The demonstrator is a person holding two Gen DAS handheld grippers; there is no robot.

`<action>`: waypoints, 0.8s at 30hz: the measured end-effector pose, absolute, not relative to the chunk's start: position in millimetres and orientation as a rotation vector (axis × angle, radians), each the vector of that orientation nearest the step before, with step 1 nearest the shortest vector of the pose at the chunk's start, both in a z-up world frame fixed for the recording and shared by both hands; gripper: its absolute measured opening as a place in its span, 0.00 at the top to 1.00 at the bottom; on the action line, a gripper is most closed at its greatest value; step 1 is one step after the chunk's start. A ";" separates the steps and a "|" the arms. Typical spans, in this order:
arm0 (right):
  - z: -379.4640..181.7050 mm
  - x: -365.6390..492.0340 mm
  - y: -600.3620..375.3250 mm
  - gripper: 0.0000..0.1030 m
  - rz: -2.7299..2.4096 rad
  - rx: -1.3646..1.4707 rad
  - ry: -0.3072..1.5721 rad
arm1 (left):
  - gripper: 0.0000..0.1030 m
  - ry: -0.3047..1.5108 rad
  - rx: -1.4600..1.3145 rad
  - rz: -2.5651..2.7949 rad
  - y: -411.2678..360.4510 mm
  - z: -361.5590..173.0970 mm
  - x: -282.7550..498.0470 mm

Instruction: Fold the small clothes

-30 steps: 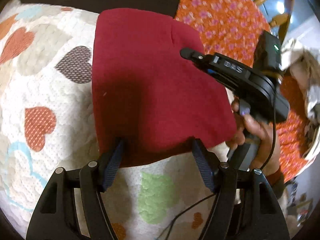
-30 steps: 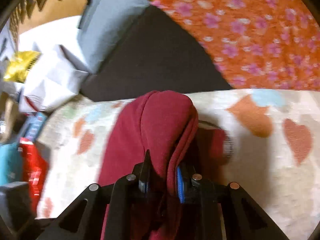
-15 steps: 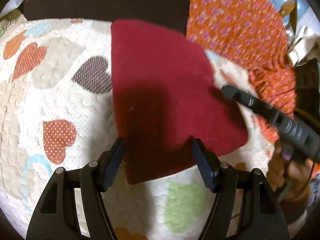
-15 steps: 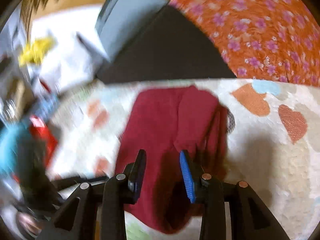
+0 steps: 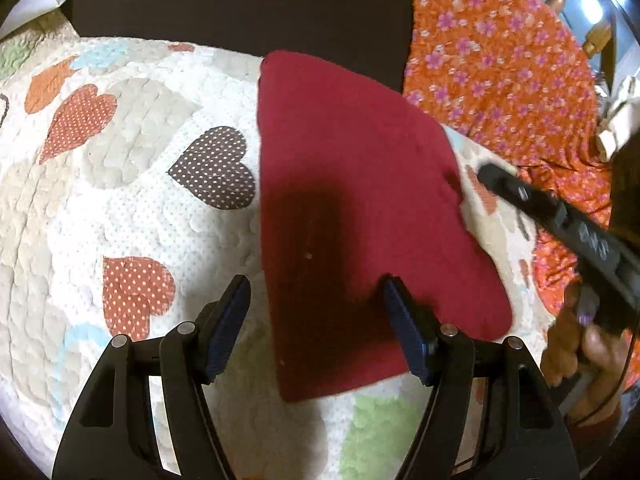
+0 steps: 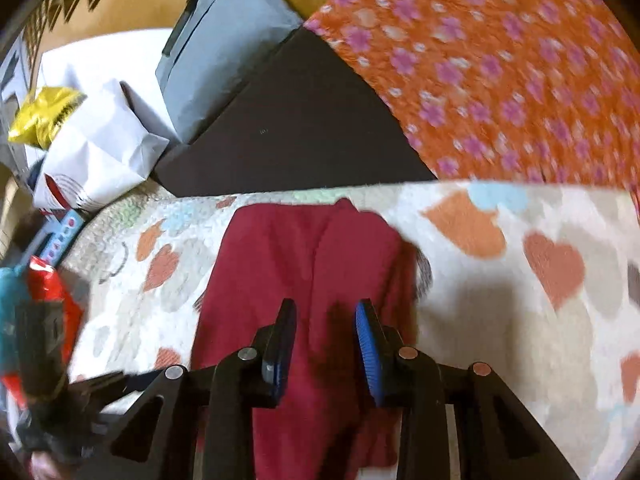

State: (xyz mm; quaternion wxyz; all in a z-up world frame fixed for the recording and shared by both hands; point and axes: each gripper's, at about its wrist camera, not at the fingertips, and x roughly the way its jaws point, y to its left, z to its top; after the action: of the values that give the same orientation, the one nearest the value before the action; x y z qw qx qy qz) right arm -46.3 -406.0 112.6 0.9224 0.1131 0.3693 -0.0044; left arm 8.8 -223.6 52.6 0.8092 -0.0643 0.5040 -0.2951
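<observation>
Heart-print quilt (image 5: 132, 184), folded maroon garment (image 5: 352, 200) flat, both grippers' jaws released above it

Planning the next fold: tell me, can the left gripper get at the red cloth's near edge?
Probably yes. The left gripper is open over the red cloth, nothing lies between, and the right gripper sits off to the side.

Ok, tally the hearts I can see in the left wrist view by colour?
Red dotted hearts: 2
Brown dotted hearts: 1
Plain orange hearts: 1
Total: 4 clear hearts on the quilt; paler patches are too faint to count.
</observation>
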 end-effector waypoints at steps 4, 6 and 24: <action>78.9 -6.9 -412.2 0.79 -0.094 0.186 0.873 | 0.33 1.108 -0.110 -0.603 -227.8 36.2 16.0; 67.2 1.5 -421.5 0.80 -0.091 0.218 0.863 | 0.32 1.103 -0.089 -0.601 -233.1 34.0 17.5; 53.9 -78.4 -411.9 0.76 -0.009 0.281 0.893 | 0.32 1.044 -0.030 -0.579 -236.4 34.4 8.8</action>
State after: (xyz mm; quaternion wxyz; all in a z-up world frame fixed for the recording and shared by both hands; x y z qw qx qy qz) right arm -78.4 -411.9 53.9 0.8925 0.1356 0.4302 -0.0045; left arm 8.8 -236.4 34.4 0.8271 -0.0141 0.4914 -0.2725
